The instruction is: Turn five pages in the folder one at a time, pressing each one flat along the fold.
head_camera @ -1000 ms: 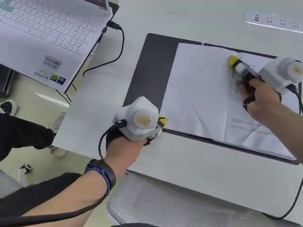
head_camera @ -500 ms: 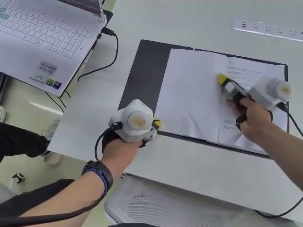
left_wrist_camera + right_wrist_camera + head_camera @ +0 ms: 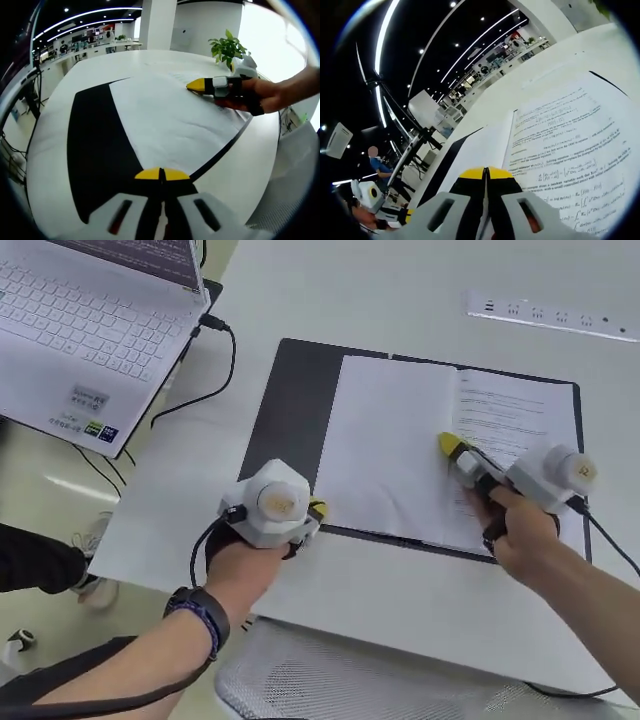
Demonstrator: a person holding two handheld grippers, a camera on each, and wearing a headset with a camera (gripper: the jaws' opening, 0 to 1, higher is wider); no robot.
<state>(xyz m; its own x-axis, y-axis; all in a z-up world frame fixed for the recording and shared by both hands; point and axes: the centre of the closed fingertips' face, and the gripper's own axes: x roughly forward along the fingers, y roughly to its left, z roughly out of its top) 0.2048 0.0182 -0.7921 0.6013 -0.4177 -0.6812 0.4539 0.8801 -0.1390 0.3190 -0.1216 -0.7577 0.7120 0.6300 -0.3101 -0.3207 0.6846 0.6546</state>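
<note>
White tabletop bears the folder, fold under the closed right gripper, near-left corner by the closed left gripper.

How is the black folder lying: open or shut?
Open: in the head view the folder lies spread flat on the table, blank page left of the fold, printed page right.

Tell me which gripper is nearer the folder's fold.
Right. The right gripper has its tip on the fold; the left gripper sits at the black cover's near edge, well aside.
</note>
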